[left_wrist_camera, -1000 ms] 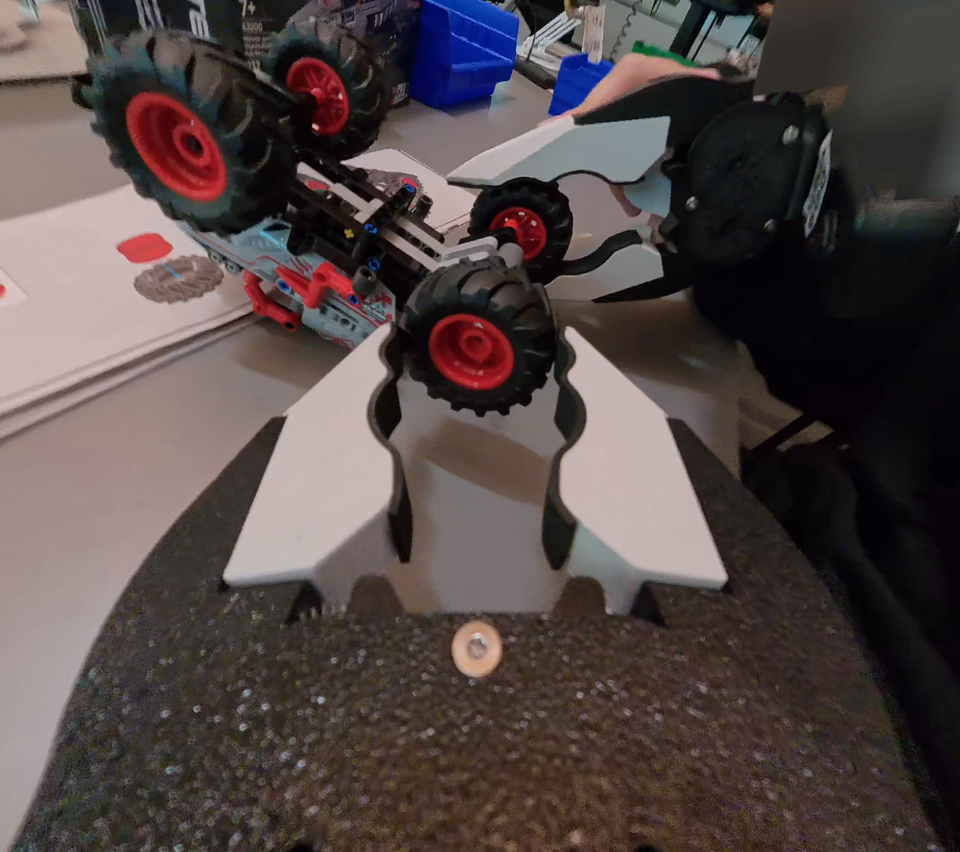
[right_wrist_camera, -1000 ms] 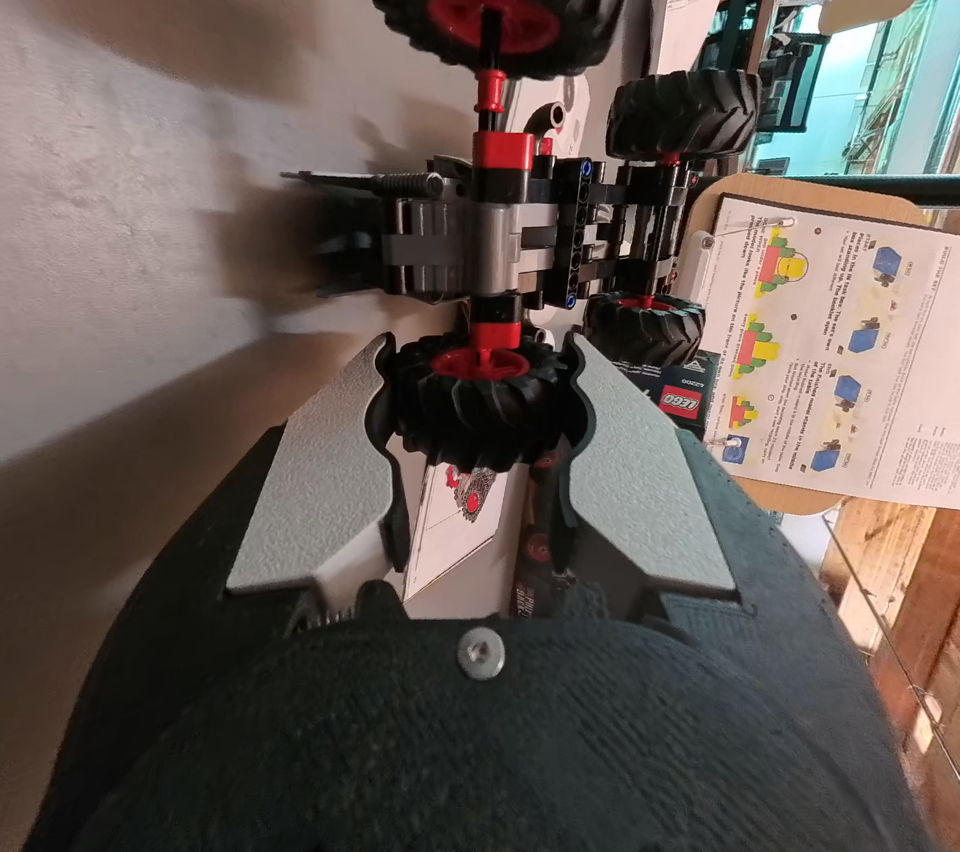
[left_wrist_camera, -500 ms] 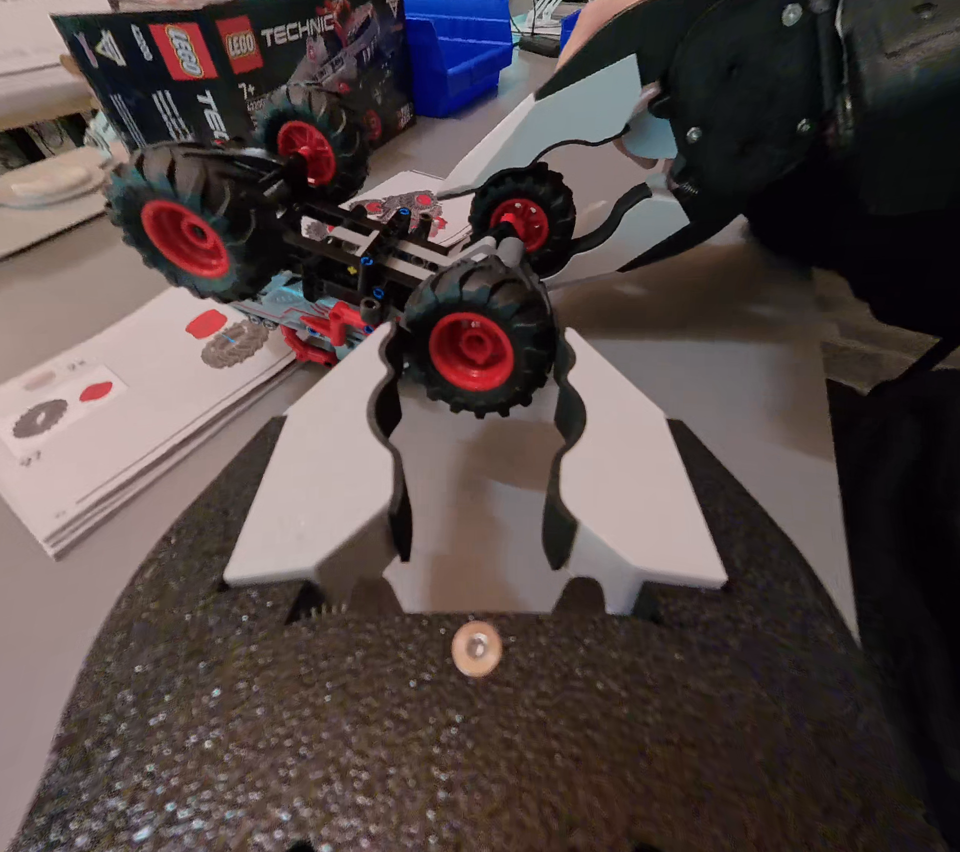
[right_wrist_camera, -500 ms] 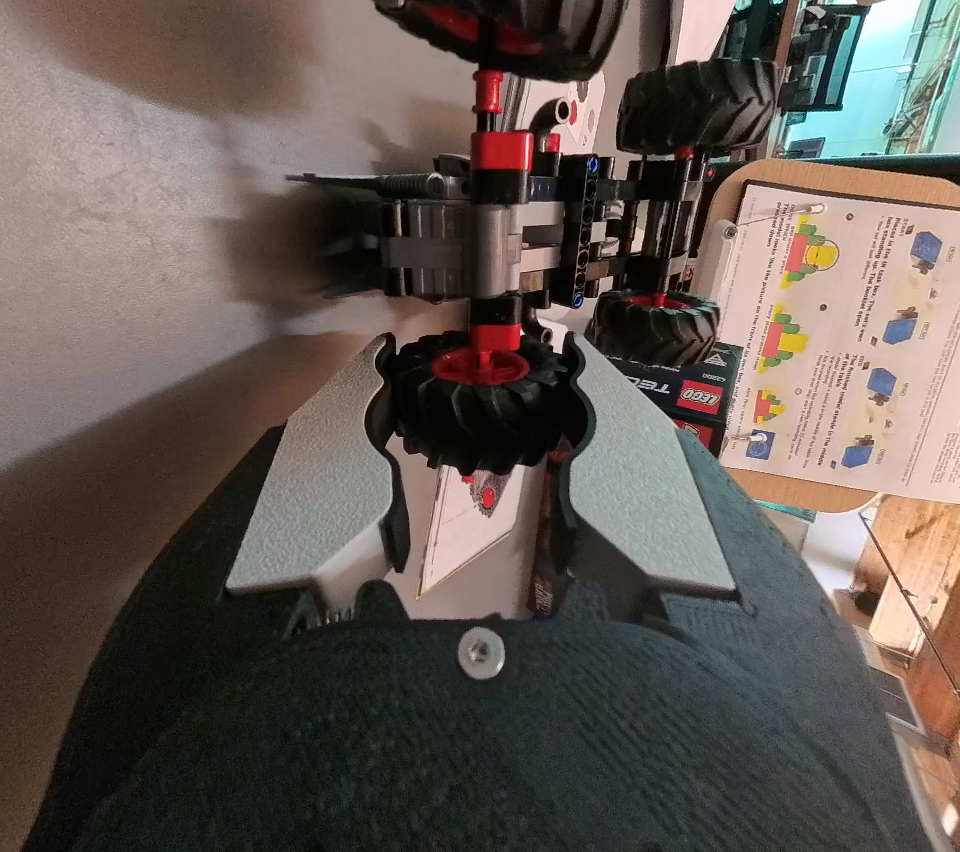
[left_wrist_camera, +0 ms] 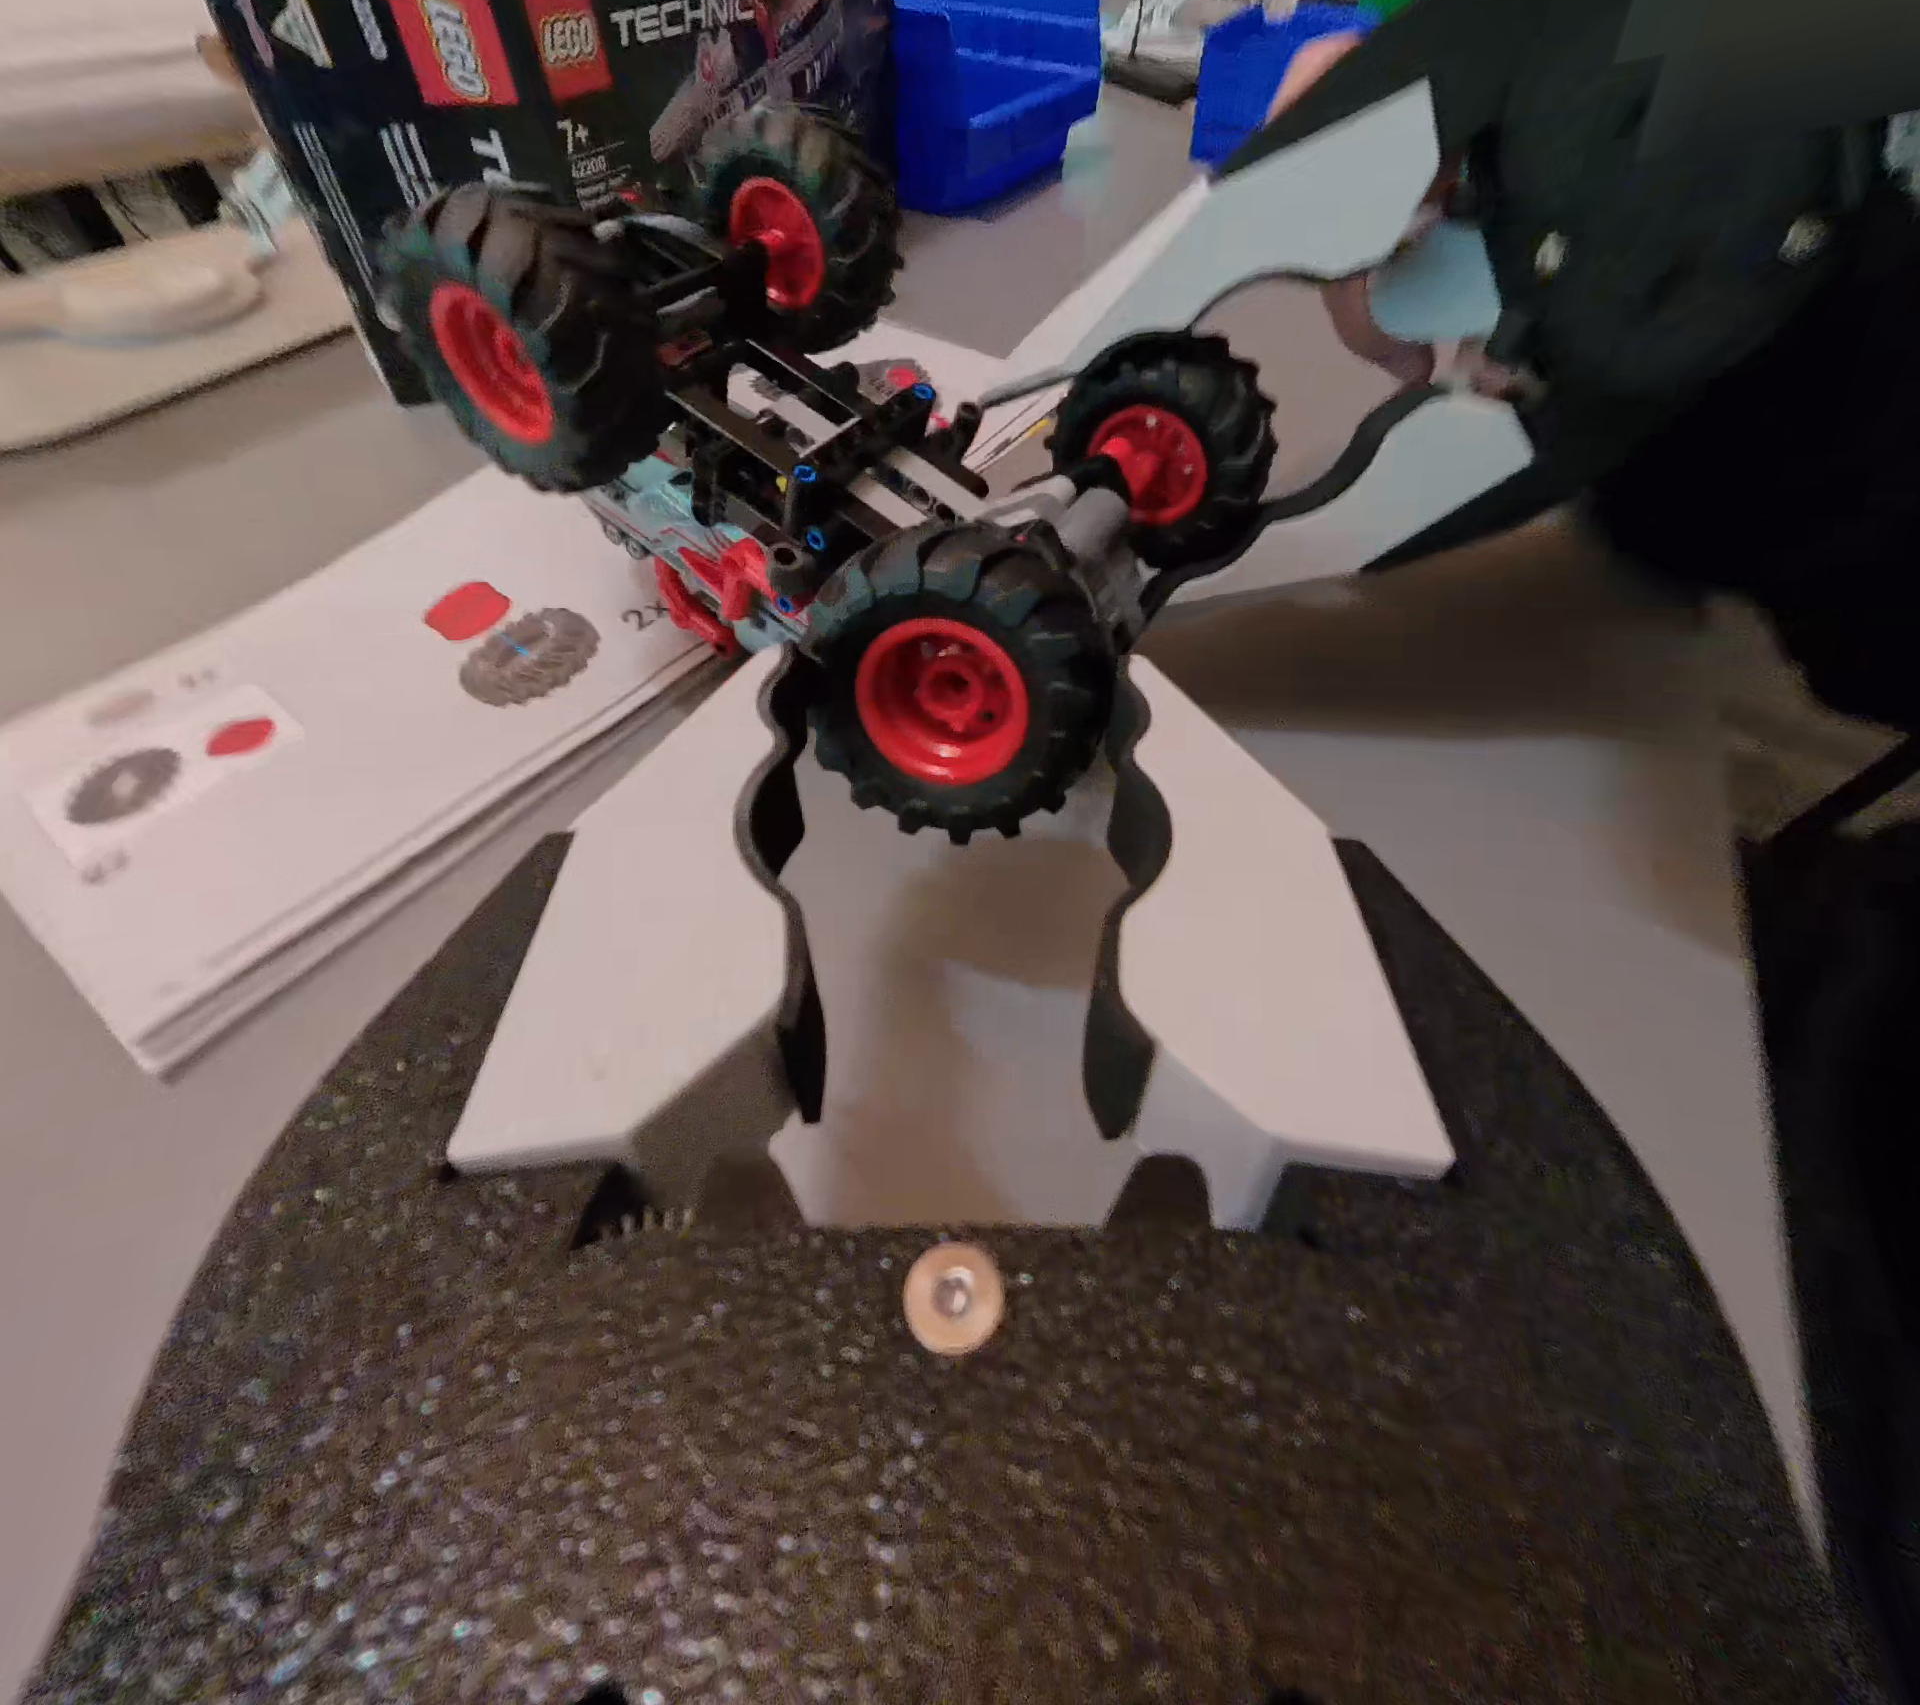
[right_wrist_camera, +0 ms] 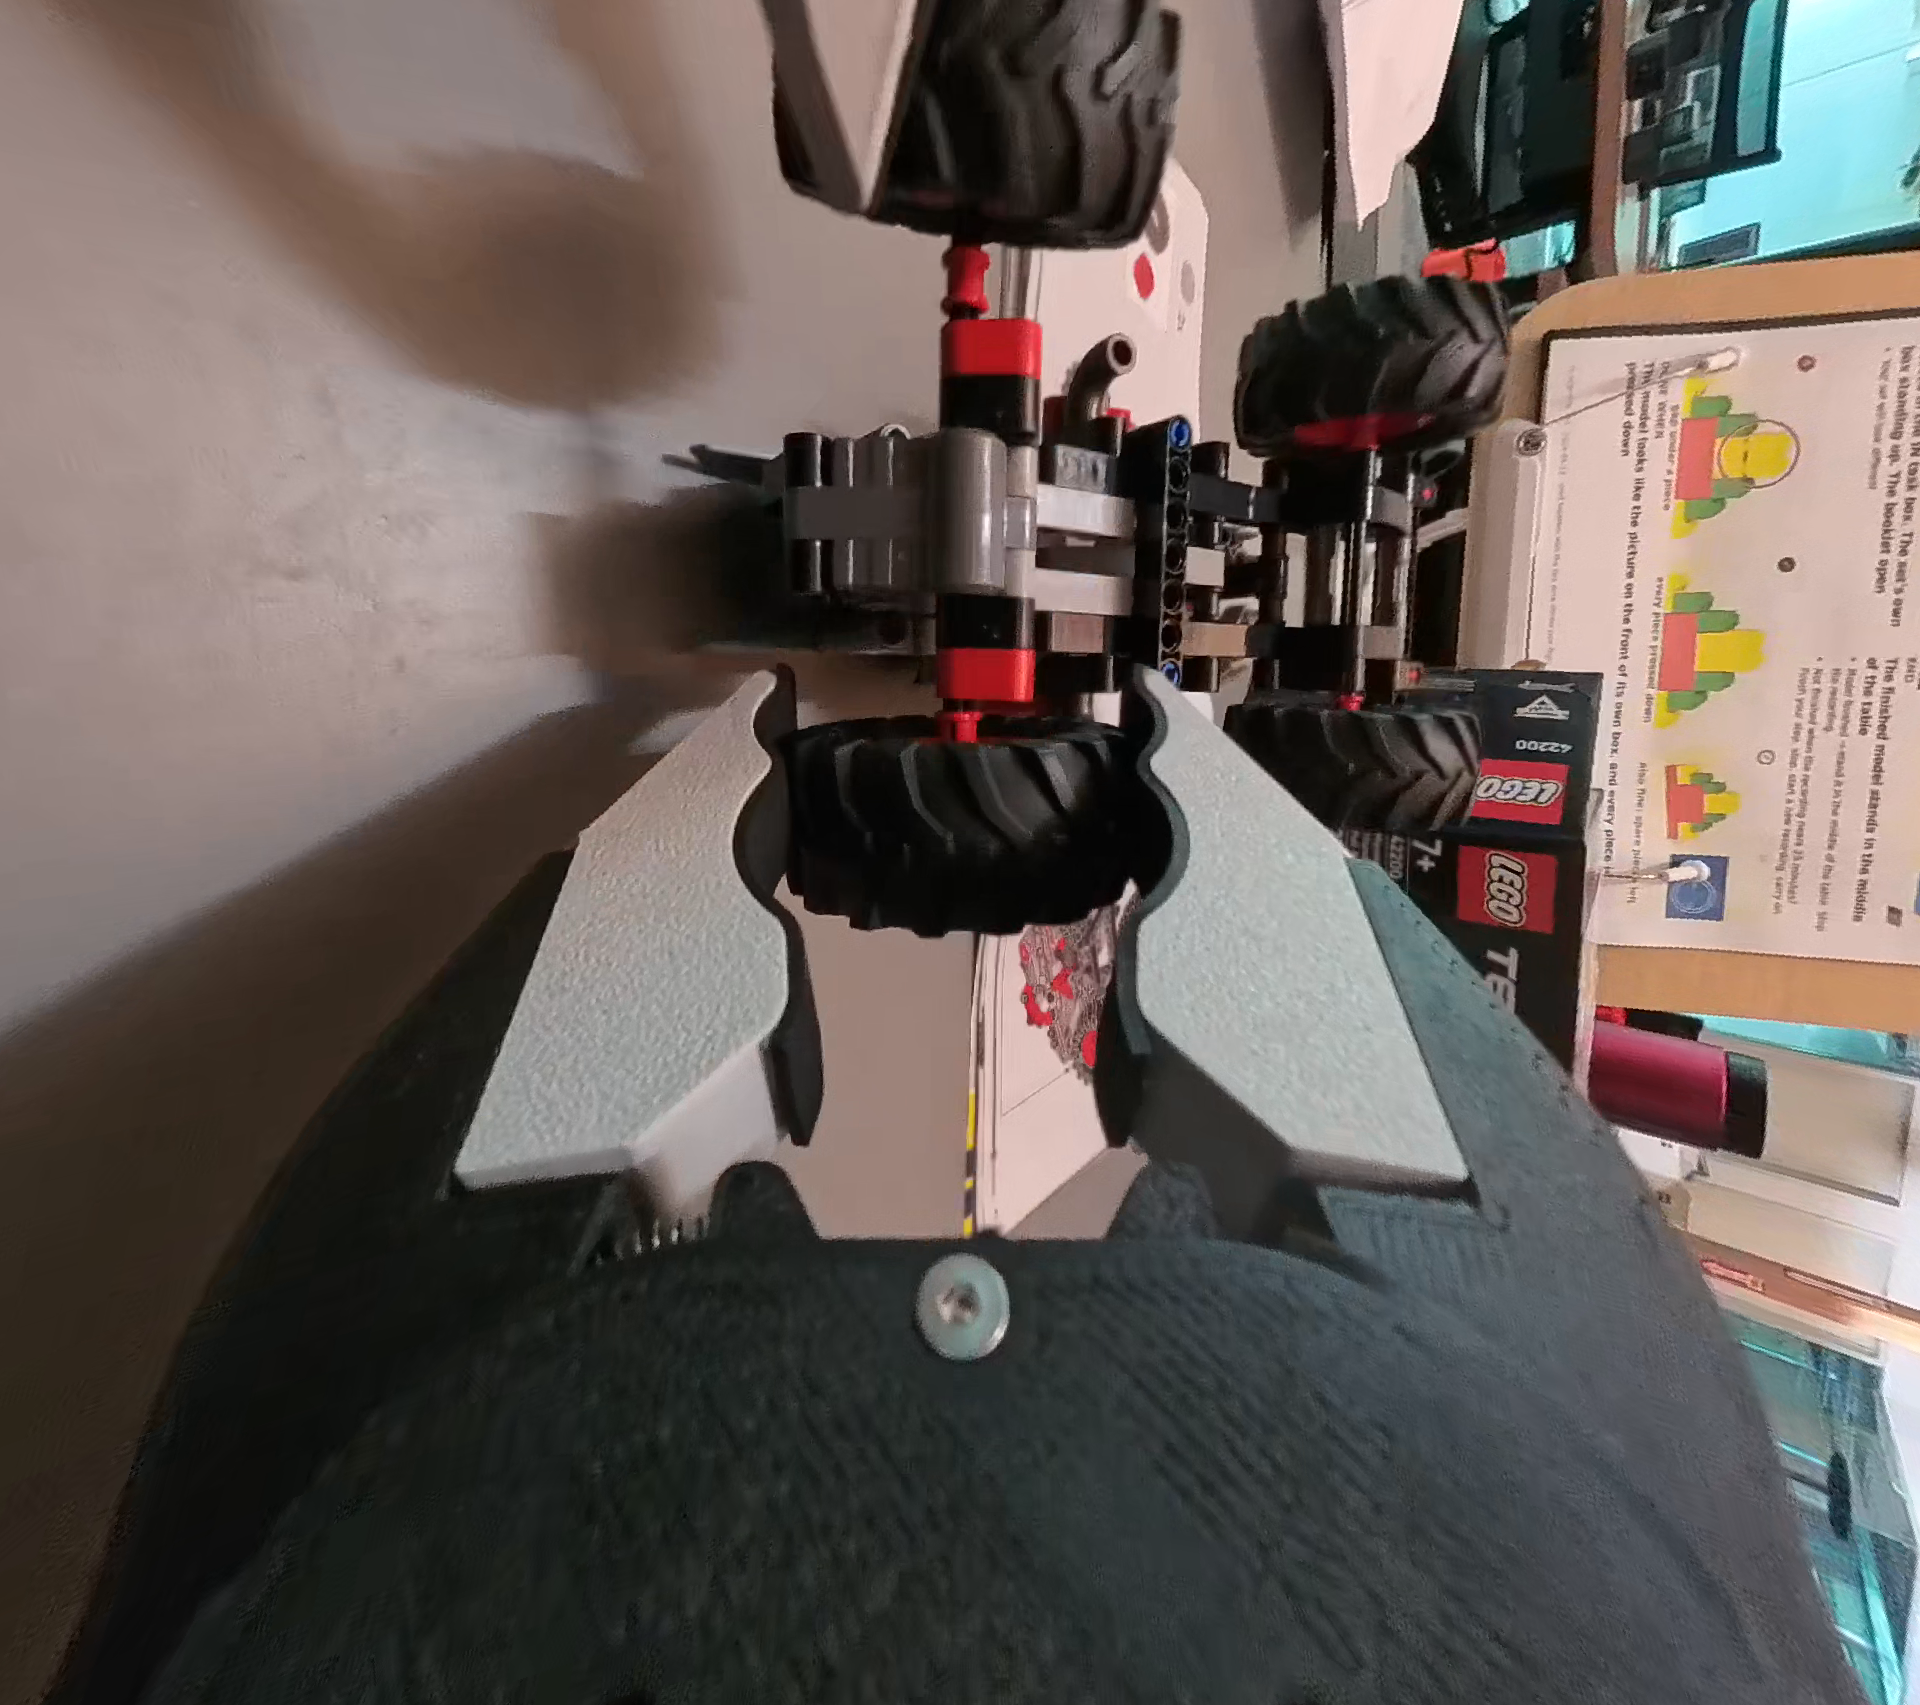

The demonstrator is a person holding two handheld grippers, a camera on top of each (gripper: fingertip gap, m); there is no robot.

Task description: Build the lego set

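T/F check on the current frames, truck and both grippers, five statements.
1. The left gripper grips a wheel of the truck. True.
2. The right gripper is open and clear of the truck. False: it is shut on the opposite wheel of the same axle.
3. The truck's wheel hubs are yellow. False: red.
4. An instruction booklet lies open on the table. True.
5. The set's box lies flat under the truck. False: it stands upright behind it.
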